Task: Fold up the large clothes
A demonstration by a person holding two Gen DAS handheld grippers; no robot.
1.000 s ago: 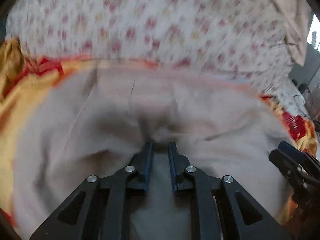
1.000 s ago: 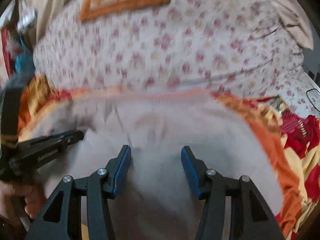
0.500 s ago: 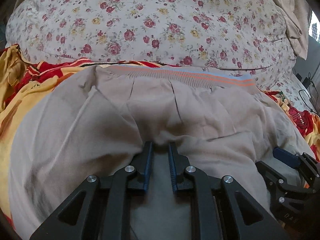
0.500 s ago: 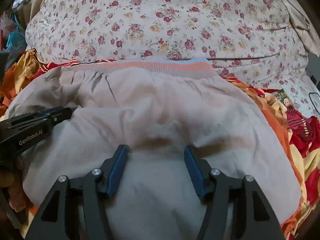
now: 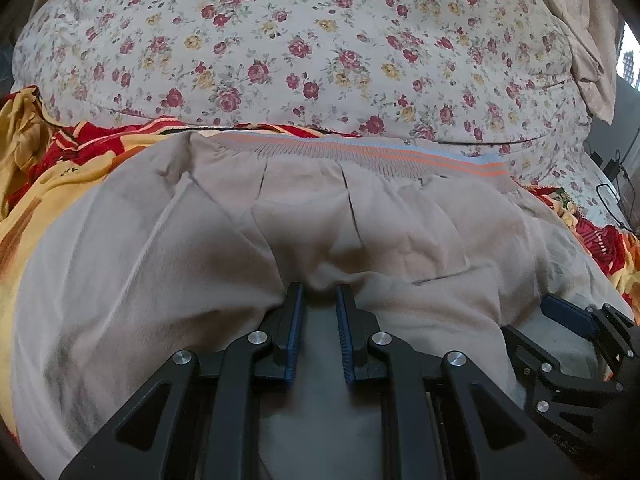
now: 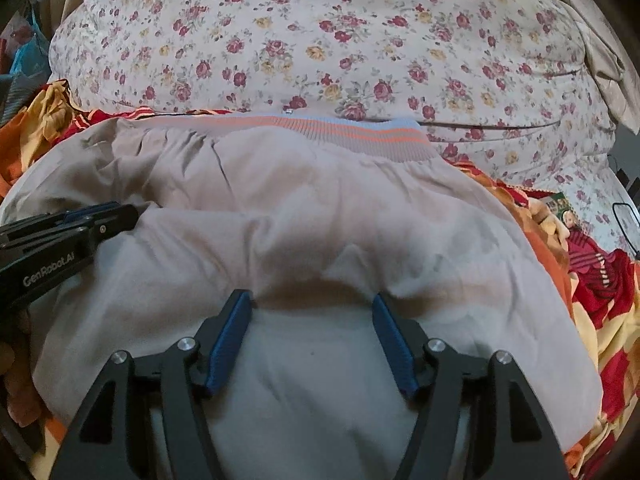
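Observation:
A large beige garment [image 5: 168, 248] with a ribbed orange-and-blue striped band [image 5: 360, 152] lies spread on the bed; it also fills the right wrist view [image 6: 320, 208]. My left gripper [image 5: 319, 292] is shut on a fold of its fabric at the near side. My right gripper [image 6: 312, 300] is open, its jaws wide apart and resting on the fabric with a raised fold between them. The right gripper shows at the lower right of the left wrist view [image 5: 568, 320]. The left gripper shows at the left of the right wrist view [image 6: 100, 216].
A floral quilt [image 5: 304, 40] bulges behind the garment. A red, yellow and orange blanket [image 6: 592, 280] lies under it on both sides. A beige cloth [image 5: 588, 52] hangs at the far right. Cables [image 5: 612, 192] lie at the right edge.
Both views were blurred and moving a second ago and are steady now. The right gripper's jaws have spread slightly wider. The left gripper stays shut on the fabric.

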